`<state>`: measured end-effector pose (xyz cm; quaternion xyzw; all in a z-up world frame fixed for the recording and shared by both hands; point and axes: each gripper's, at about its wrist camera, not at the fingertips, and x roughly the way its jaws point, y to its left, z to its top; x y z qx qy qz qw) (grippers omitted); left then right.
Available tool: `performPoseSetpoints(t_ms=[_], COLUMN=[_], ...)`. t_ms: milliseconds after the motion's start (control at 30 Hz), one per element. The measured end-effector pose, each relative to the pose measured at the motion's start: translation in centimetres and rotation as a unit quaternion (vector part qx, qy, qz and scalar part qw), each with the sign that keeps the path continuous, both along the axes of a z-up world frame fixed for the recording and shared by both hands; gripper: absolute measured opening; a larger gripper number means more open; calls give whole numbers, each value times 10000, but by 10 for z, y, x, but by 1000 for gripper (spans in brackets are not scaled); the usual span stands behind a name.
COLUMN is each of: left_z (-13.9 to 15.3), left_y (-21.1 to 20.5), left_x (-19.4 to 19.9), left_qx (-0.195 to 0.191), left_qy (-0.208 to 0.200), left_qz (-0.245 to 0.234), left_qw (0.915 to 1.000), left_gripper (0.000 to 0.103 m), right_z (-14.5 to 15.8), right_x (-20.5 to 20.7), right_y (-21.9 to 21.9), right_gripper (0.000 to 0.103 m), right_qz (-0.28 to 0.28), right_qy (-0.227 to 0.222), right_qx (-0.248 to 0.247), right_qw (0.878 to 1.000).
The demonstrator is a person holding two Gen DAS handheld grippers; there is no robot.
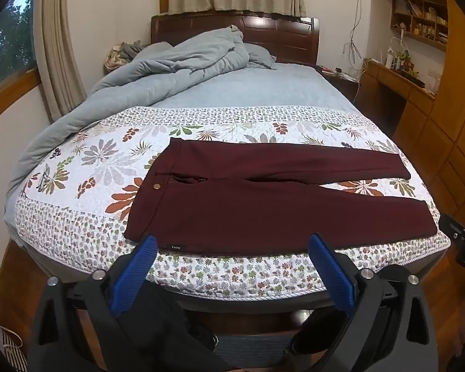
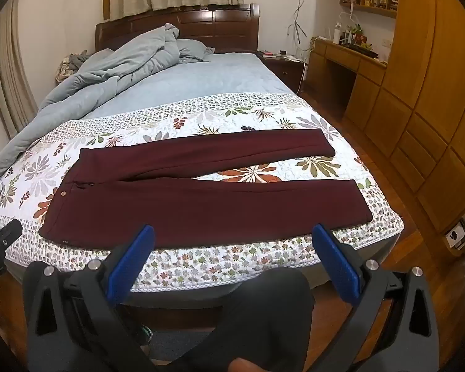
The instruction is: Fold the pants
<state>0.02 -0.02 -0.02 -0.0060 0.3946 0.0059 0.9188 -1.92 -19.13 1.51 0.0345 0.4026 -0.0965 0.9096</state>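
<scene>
Lying flat: maroon pants on quilt, both grippers spread and empty

Left wrist view: maroon pants (image 1: 276, 198) are seen laid flat across the floral quilt (image 1: 86, 167) at the foot of the bed, close to its near edge. The waistband is turned to the left edge of the quilt, both legs are stretched toward the right edge and split in a narrow V. A gold button (image 1: 157, 187) is seen near the waistband, a small black label (image 1: 173, 247) at the near hem. The left gripper (image 1: 232, 245) is held off the near edge of the bed, blue fingers (image 1: 133, 276) spread wide, nothing between them, no contact with the pants. A rumpled grey-blue duvet (image 1: 170, 65) is piled at the far left corner by the headboard (image 1: 263, 31).

Right wrist view: the pants (image 2: 201, 210) are seen in the same layout, waistband left, leg ends toward the right edge of the quilt (image 2: 263, 114). The right gripper (image 2: 234, 232) is held just off the near edge, blue fingers (image 2: 338, 266) released wide, nothing grasped. A wooden desk (image 2: 341, 55) is seen at the far right wall.
</scene>
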Motion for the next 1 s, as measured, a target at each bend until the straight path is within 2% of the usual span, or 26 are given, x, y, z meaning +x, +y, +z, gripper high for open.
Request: performPoseSetpoints(t_ms=[1000], left_z=[-2], left_y=[2], left_x=[2], left_qx=[-25], left_qy=[28], left_qz=[65], left_qw=[10000], left_gripper=[98], right_z=[-6], right_x=[-1], right_y=[-2], right_gripper=[101], right_qz=[21], right_qy=[-48], right_qx=[71], right_qw=[10000])
